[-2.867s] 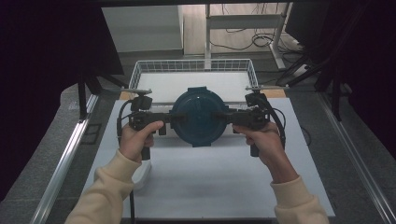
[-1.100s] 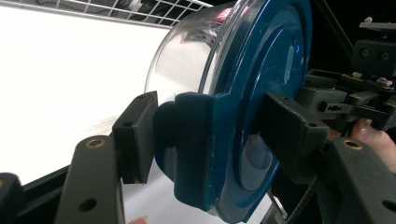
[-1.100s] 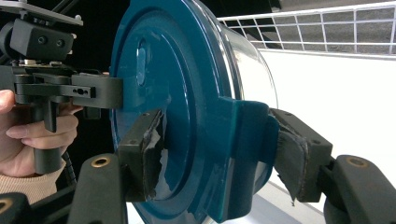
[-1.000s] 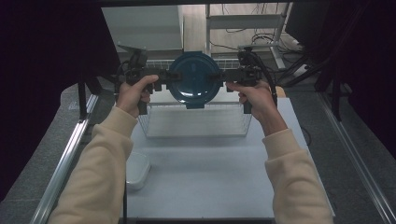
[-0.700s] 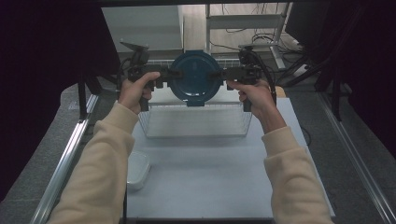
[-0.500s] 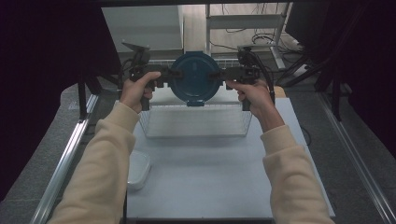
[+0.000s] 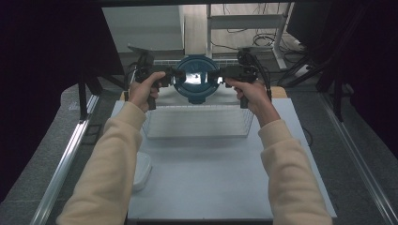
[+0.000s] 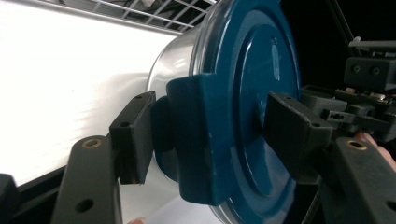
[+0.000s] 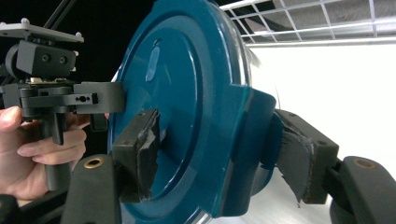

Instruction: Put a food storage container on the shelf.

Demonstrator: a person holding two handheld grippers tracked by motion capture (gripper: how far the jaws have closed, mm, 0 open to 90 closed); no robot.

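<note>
One blue pot [image 7: 196, 80], two grippers [image 7: 174, 75] [image 7: 219, 74], apparently one wire basket [image 7: 197, 123].

A fixed camera above my side looks forward and down over the white table [image 7: 220, 183], while the cameras riding on my tongs face each other at close range, sharing the round blue-lidded metal pot [image 8: 243, 107] between them.

Both sleeved forearms stretch forward and slightly inward, each hand wrapped around a grip, the left tongs [image 7: 174, 75] and right tongs [image 7: 217, 74] pointing toward each other at equal height, jaws clamped partway shut, level and well above the table [image 7: 211, 178].
</note>
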